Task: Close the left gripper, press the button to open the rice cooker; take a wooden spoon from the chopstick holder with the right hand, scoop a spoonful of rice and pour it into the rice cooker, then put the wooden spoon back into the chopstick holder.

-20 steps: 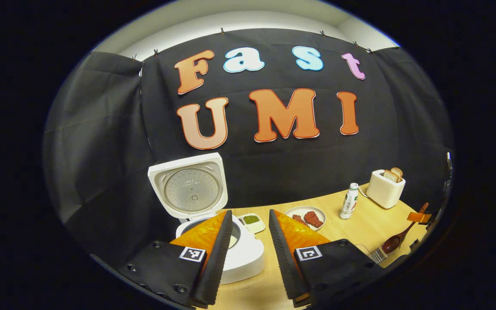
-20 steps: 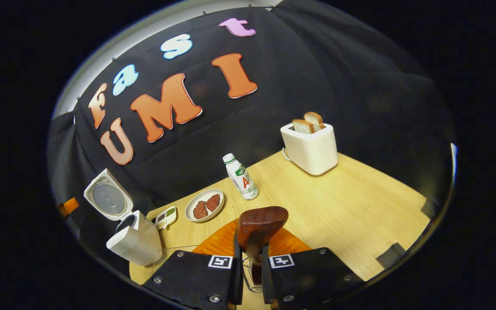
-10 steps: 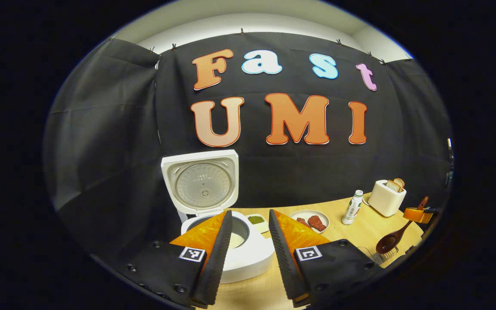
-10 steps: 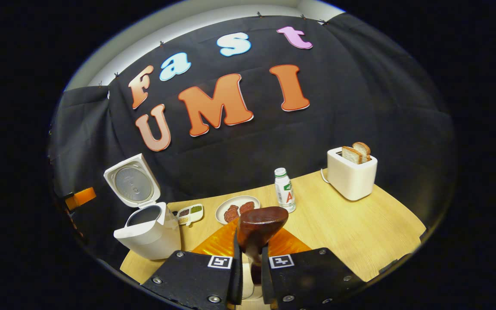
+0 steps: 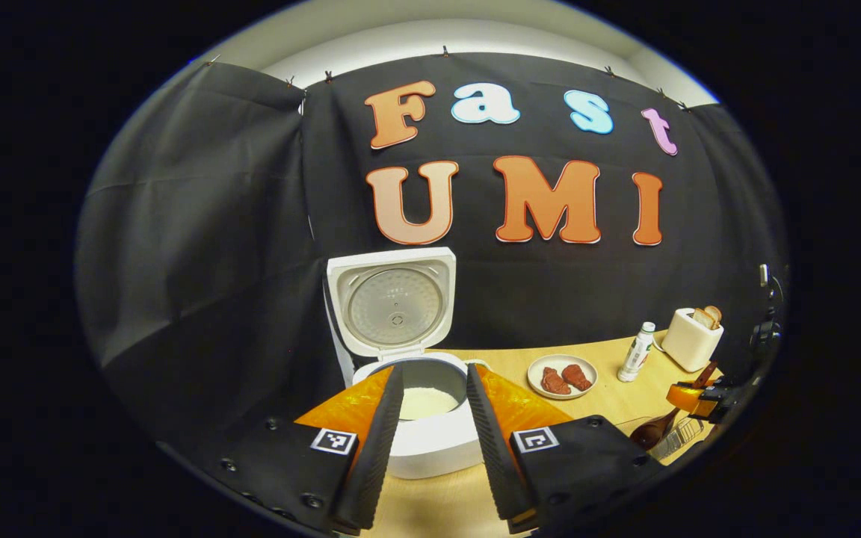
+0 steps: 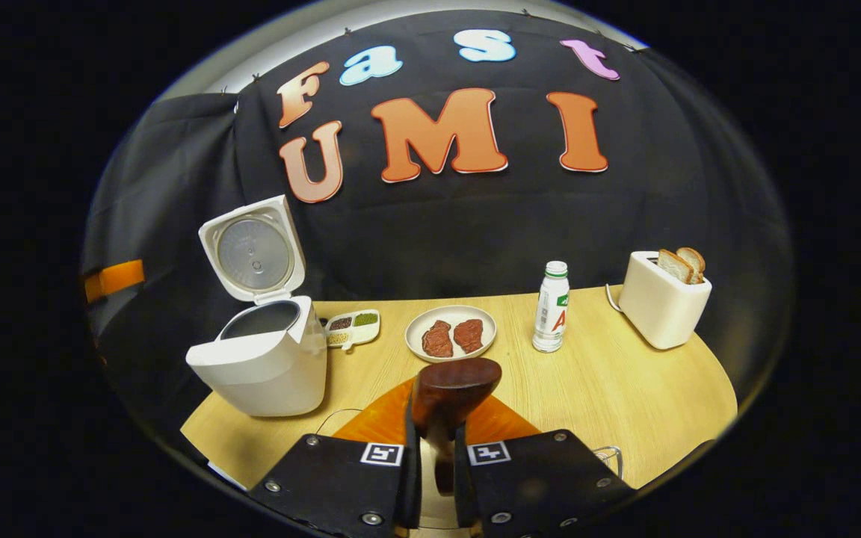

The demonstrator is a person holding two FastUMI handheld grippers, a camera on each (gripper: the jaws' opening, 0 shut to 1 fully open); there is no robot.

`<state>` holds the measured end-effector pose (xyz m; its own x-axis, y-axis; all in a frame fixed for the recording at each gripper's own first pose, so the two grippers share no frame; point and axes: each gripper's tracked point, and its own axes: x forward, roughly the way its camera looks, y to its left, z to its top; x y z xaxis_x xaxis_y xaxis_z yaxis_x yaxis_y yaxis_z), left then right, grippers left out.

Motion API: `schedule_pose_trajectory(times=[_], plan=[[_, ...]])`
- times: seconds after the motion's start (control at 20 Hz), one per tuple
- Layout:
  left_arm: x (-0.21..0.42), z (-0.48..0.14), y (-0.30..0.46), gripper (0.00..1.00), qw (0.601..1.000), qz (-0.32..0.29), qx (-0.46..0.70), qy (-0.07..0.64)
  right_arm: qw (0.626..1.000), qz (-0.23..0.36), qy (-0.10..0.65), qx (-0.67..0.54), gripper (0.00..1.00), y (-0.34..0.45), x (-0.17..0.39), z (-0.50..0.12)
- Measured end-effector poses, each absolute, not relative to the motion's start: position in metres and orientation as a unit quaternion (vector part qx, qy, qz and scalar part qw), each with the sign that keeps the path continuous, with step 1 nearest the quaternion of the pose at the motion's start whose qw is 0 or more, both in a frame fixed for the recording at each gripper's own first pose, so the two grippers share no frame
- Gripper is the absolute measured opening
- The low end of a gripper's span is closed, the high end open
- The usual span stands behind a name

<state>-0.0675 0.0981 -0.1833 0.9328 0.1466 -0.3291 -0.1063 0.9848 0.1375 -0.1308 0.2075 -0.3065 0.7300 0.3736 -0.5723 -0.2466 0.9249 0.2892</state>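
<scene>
Right gripper (image 6: 436,478): fingers drawn together, clamped on the handle of the wooden spoon (image 6: 451,390); spoon bowl stands up above the fingers. In the left gripper view the same spoon (image 5: 653,432) slants down with its bowl at the wire chopstick holder (image 5: 679,436), near the counter's right edge.

Left gripper (image 5: 432,448): fingers apart, holding nothing, hovering before the rice cooker (image 5: 423,418).

Rice cooker: white, lid raised upright, white rice in the pot; stands at the counter's (image 6: 610,388) left end.

Other items, along the back edge: small divided dish (image 6: 352,327), plate with two meat pieces (image 6: 451,333), bottle (image 6: 551,317), white toaster with two bread slices (image 6: 662,297).

Writing: bottle label shows a red "A"; the rest is too small to read.
</scene>
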Motion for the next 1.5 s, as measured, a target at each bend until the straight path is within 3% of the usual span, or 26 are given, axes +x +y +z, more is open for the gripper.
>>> schedule_pose_trajectory(times=[0.4, 0.55, 0.6, 0.9, 1.15, 1.2, 1.25, 1.35, 1.45, 1.5], plan=[[-0.078, -0.188, 0.112, 0.62, 0.977, 0.078, 0.068, 0.185, 0.939, 0.156, 0.306, -0.030, 0.17, 0.214, -0.140, -0.350], [-0.078, -0.190, 0.116, 0.62, 0.976, 0.078, 0.076, 0.187, 0.941, 0.159, 0.296, -0.049, 0.16, 0.218, -0.149, -0.357], [-0.079, -0.190, 0.117, 0.58, 0.976, 0.077, 0.078, 0.187, 0.940, 0.164, 0.294, -0.055, 0.16, 0.222, -0.150, -0.359], [-0.079, -0.192, 0.119, 0.62, 0.975, 0.075, 0.076, 0.193, 0.933, 0.181, 0.304, -0.060, 0.16, 0.243, -0.168, -0.373], [-0.083, -0.196, 0.127, 0.62, 0.974, 0.078, 0.081, 0.198, 0.929, 0.183, 0.320, -0.027, 0.14, 0.256, -0.169, -0.372], [-0.083, -0.196, 0.128, 0.62, 0.973, 0.079, 0.080, 0.199, 0.927, 0.187, 0.324, -0.014, 0.19, 0.262, -0.170, -0.372], [-0.083, -0.197, 0.131, 0.62, 0.973, 0.081, 0.079, 0.200, 0.926, 0.188, 0.328, 0.002, 0.14, 0.267, -0.171, -0.370], [-0.083, -0.198, 0.135, 0.62, 0.973, 0.084, 0.079, 0.201, 0.919, 0.195, 0.340, 0.043, 0.14, 0.278, -0.174, -0.366], [-0.084, -0.199, 0.139, 0.58, 0.972, 0.087, 0.080, 0.202, 0.902, 0.221, 0.359, 0.090, 0.14, 0.299, -0.182, -0.364], [-0.084, -0.199, 0.141, 0.62, 0.972, 0.089, 0.080, 0.202, 0.894, 0.232, 0.367, 0.110, 0.14, 0.307, -0.186, -0.362]])
